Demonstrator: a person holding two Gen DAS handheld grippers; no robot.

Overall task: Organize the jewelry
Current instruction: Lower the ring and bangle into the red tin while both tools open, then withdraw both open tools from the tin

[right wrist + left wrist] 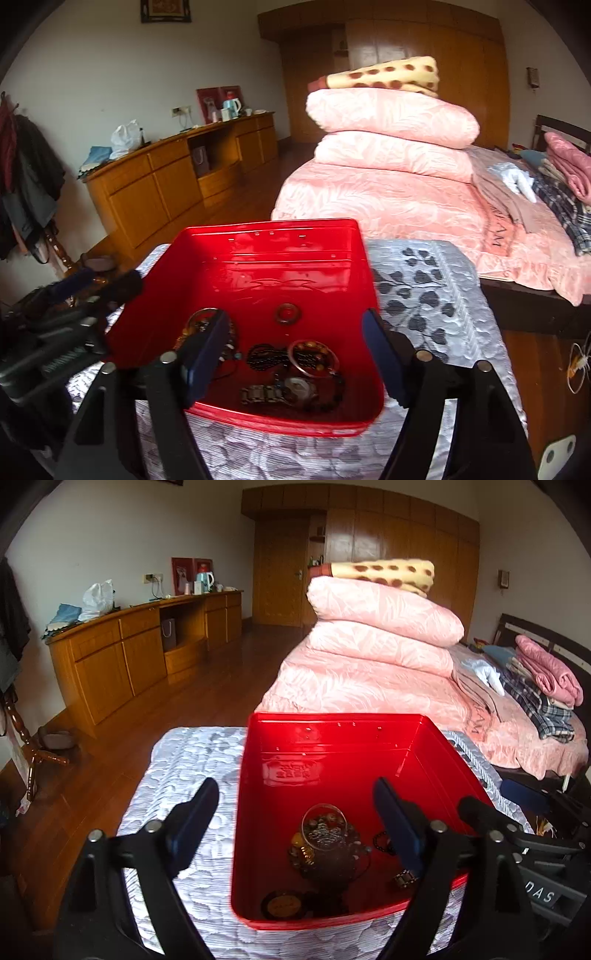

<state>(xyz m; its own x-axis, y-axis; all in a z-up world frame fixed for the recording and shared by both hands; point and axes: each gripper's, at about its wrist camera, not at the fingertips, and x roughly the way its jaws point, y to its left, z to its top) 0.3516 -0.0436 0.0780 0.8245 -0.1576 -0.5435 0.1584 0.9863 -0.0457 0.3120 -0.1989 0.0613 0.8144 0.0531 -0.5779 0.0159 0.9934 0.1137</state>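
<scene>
over the red box (258, 266) at lower centre, both grippers, left (295, 812) and right (295, 343), hang spread and empty above the jewelry (295, 373), seemingly mid-sort, so next comes pinching one piece cleanly.

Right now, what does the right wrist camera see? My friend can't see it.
A red box sits on a grey quilted cloth, holding a watch, bracelets and a ring. The open right gripper hovers over it, with a pink bed behind.
</scene>
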